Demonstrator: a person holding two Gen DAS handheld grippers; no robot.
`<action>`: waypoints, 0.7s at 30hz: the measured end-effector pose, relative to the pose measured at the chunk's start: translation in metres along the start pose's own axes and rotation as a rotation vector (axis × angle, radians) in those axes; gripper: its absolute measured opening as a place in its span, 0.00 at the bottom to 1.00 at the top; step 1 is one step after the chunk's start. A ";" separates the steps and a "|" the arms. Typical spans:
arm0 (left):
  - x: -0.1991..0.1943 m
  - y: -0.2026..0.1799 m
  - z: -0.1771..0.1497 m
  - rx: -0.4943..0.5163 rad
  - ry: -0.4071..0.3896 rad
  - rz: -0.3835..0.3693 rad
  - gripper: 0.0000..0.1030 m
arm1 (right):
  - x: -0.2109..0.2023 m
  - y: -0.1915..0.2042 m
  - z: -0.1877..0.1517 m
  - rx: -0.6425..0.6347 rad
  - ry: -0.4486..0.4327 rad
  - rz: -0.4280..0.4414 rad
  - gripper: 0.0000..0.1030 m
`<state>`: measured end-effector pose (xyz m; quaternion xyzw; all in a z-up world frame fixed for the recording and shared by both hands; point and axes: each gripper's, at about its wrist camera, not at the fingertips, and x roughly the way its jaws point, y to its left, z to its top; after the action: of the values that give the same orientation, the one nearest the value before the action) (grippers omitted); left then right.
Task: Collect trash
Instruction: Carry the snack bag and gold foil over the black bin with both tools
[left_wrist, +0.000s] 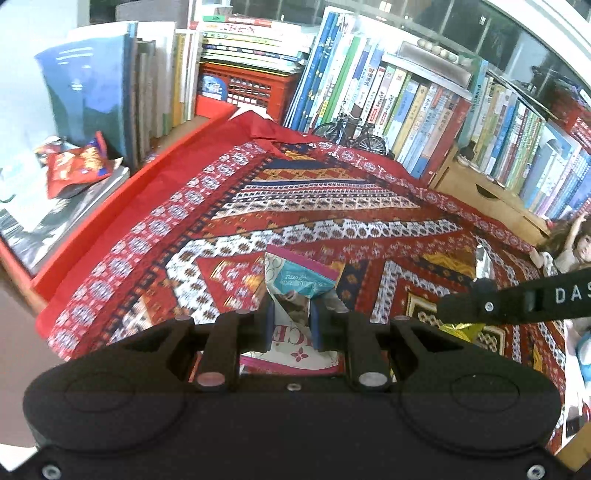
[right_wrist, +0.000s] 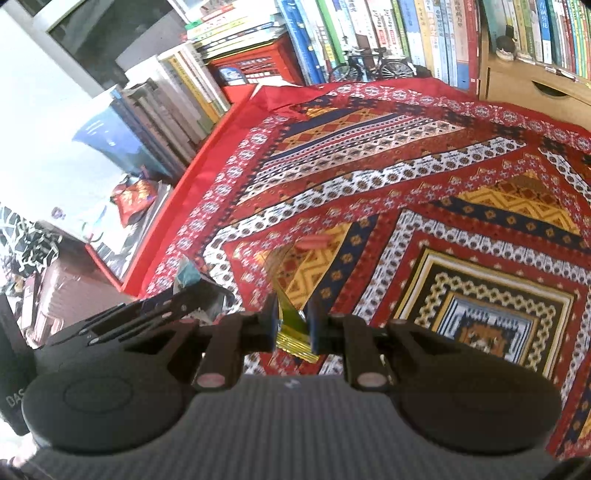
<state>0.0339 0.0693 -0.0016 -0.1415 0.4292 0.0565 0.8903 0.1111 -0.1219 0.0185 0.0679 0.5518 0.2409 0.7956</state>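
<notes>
Left claw (left_wrist: 291, 321): your blue pads pinch a crumpled white, pink and teal wrapper (left_wrist: 295, 291); its lower part is cut off by the claw body, and the print reads only in fragments.
Right claw (right_wrist: 293, 321): pressed onto a yellow-gold foil wrapper (right_wrist: 291, 328), whose upper part is blurred against the cloth pattern.
Patterned cloth (left_wrist: 332, 206): red, woven-look, covering the table below both claws; both wrappers are held above it, not lying on it.
Red snack packet (left_wrist: 79, 166): lies on a stack of magazines at the table's left edge, well apart from both claws; small and dim in your right wrist view.
Seen only from the left wrist: your right claw enters at the right edge as a black bar, foil showing above and below it; a doll (left_wrist: 570, 247) is cut off by the frame.
Seen only from the right wrist: the cloth's central square panel (right_wrist: 487, 321); your left claw at lower left, with a scrap of teal above it.
Background: books (left_wrist: 406, 99), a red crate (left_wrist: 251, 86) and a model bicycle (left_wrist: 351, 134), edges bent by the lens.
</notes>
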 end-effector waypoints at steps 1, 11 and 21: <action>-0.009 0.001 -0.005 0.002 -0.004 0.004 0.17 | -0.004 0.004 -0.005 -0.005 -0.004 0.002 0.20; -0.079 0.026 -0.062 -0.024 -0.024 0.032 0.17 | -0.018 0.033 -0.066 -0.025 0.012 0.023 0.20; -0.092 0.062 -0.153 -0.069 0.072 0.090 0.18 | 0.011 0.051 -0.140 -0.024 0.109 0.026 0.20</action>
<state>-0.1514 0.0845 -0.0331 -0.1546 0.4648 0.1060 0.8654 -0.0286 -0.0945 -0.0256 0.0522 0.5906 0.2613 0.7617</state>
